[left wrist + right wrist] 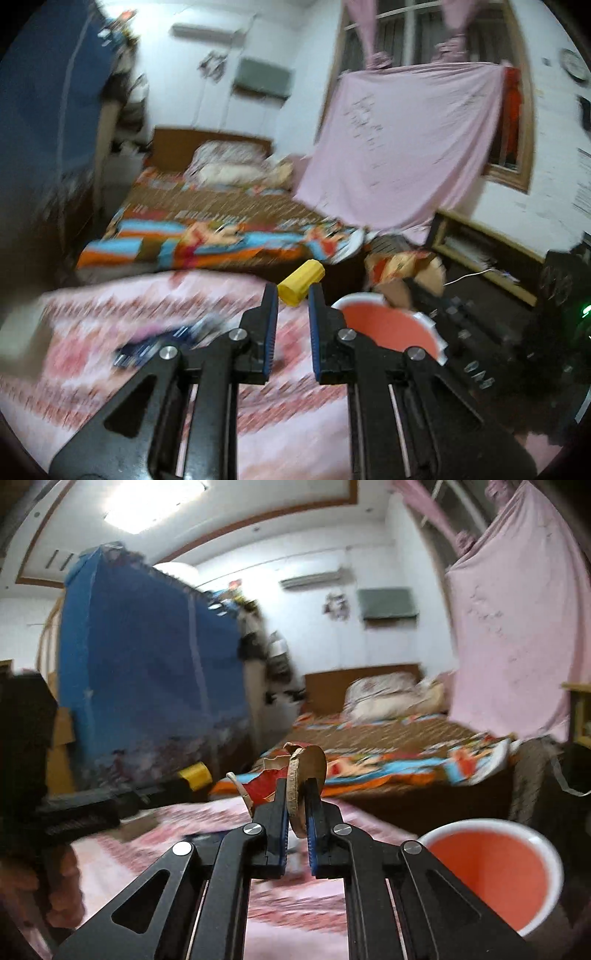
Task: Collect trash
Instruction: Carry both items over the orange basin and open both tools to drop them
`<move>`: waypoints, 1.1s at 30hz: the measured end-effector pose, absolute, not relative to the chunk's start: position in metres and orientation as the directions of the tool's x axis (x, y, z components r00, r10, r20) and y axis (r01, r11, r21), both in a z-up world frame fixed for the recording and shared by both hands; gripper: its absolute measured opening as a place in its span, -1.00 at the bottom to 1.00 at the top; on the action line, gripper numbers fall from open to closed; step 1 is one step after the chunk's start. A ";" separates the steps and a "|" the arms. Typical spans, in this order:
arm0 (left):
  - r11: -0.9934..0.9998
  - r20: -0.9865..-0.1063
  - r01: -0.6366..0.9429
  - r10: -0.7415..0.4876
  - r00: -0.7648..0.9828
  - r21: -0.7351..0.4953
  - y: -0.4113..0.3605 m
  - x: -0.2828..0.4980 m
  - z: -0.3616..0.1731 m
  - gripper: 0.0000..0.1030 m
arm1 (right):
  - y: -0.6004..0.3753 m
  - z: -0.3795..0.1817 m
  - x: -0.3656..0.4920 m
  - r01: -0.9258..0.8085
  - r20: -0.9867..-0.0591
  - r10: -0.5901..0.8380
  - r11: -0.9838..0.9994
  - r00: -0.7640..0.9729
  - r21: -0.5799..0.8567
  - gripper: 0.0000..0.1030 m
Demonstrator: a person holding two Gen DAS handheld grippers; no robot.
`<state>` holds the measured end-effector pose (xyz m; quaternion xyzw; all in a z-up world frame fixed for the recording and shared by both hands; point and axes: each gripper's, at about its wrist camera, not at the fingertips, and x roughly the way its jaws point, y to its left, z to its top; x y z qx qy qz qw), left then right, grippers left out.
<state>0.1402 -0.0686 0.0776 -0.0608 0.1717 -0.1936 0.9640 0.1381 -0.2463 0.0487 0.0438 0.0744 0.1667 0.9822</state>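
My left gripper [293, 291] is shut on a yellow ribbed plastic piece [301, 282], pinched at its fingertips above the table. The right wrist view shows that same gripper at the left, a hand on its handle and the yellow piece [195, 775] at its tip. My right gripper [297, 786] is shut on a thick round piece of brown cardboard [306, 779] with torn red paper [264, 784] hanging to its left. A red bin with a white rim [491, 867] stands low at the right, and it also shows beside the left fingers as the red bin [388, 325].
A table under a pink patterned cloth [166, 387] lies below both grippers, with a dark blue wrapper [155, 343] on it. Behind it stands a bed with a colourful blanket [221, 236]. A pink sheet [406, 147] hangs at the right and a blue wardrobe [147, 672] stands at the left.
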 end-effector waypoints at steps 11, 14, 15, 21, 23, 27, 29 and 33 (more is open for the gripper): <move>0.808 -0.375 0.563 -0.583 0.721 -0.174 -0.180 0.194 0.082 -0.09 | -0.330 0.032 0.166 -0.048 -0.237 0.081 0.989 0.968 0.139 -0.87; 0.797 -0.448 0.574 -0.590 0.672 -0.189 -0.205 0.210 0.072 -0.09 | -0.346 0.020 0.179 0.008 -0.314 0.042 0.988 0.948 0.155 -0.86; 0.793 -0.464 0.576 -0.595 0.656 -0.201 -0.210 0.213 0.069 -0.09 | -0.349 0.016 0.184 0.021 -0.335 0.036 0.986 0.941 0.163 -0.85; 0.787 -0.585 0.535 -0.599 0.547 -0.306 -0.234 0.244 0.039 -0.11 | -0.377 -0.008 0.201 0.090 -0.458 0.029 0.968 0.888 0.235 -0.83; 0.792 -0.611 0.524 -0.591 0.526 -0.315 -0.238 0.249 0.033 -0.11 | -0.380 -0.014 0.201 0.103 -0.481 0.027 0.965 0.876 0.240 -0.81; 0.793 -0.631 0.499 -0.592 0.501 -0.349 -0.238 0.254 0.023 -0.09 | -0.386 -0.021 0.204 0.116 -0.511 0.029 0.962 0.859 0.248 -0.74; 0.800 -0.633 0.484 -0.587 0.505 -0.355 -0.235 0.254 0.022 -0.06 | -0.386 -0.022 0.205 0.119 -0.517 0.026 0.962 0.856 0.246 -0.64; 0.823 -0.629 0.464 -0.557 0.542 -0.328 -0.223 0.250 0.022 0.06 | -0.387 -0.017 0.205 0.116 -0.505 0.026 0.962 0.863 0.248 -0.32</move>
